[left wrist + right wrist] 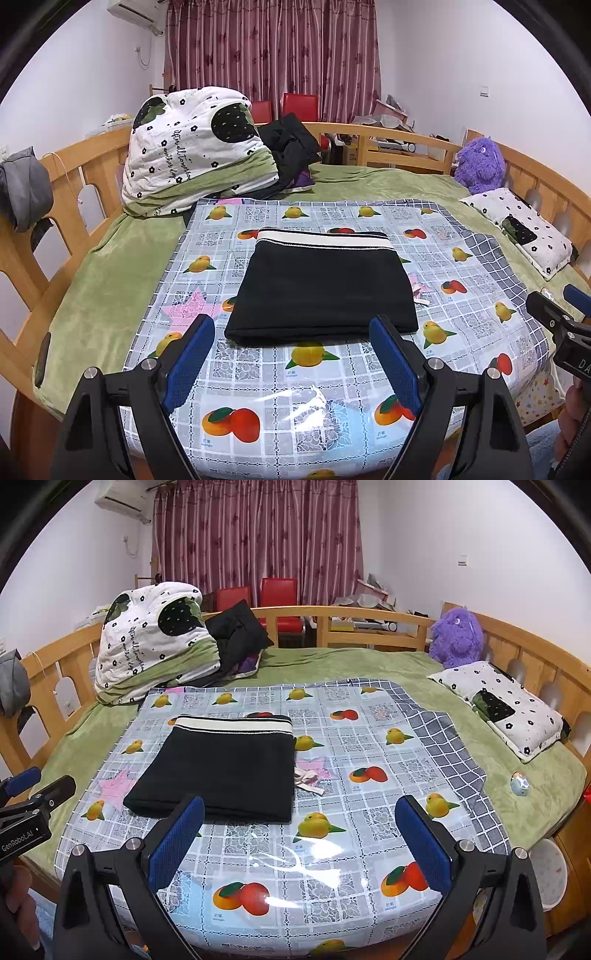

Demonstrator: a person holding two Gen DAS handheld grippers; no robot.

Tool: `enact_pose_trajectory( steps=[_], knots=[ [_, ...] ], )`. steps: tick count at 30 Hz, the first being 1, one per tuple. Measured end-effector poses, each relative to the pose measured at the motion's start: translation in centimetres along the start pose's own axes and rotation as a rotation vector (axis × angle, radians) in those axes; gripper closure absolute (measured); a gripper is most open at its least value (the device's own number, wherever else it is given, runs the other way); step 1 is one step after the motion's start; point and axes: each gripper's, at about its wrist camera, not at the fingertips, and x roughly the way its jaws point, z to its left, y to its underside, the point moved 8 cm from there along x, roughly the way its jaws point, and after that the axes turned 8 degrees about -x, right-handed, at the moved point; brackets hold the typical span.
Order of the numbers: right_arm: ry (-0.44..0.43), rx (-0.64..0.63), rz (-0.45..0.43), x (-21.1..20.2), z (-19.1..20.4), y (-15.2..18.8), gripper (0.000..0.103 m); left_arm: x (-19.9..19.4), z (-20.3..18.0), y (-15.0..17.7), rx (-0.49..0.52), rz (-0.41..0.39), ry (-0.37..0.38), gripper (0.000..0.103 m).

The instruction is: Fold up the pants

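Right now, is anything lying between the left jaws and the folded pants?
Nothing: only bare fruit-print tablecloth separates the open left gripper from the folded black pants, seen in the left wrist view.

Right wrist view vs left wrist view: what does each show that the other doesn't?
Only the right wrist view: a small pale blue figurine on the green blanket, and a round white bin beside the bed.

Only the left wrist view: a dark flat phone-like object on the blanket's left edge; what it is cannot be told.

Both: the folded black pants with a cream waistband on the fruit-print plastic cover, the purple plush toy, and both open grippers, left gripper and right gripper, empty.
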Motion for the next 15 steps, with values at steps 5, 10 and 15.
enact_pose_trajectory(
  steps=[5,10,15],
  knots=[
    [-0.001,0.001,-0.001,-0.02,0.01,0.01,0.002,-0.02,-0.02,-0.02,-0.001,0.0,0.003,0.018],
    [0.008,0.0,0.0,-0.07,-0.04,-0.01,0.002,-0.04,-0.01,0.0,-0.001,0.0,0.004,0.018],
    [0.01,0.002,0.001,-0.07,0.01,-0.03,0.002,-0.07,-0.14,-0.05,0.005,0.0,0.008,0.018]
  ],
)
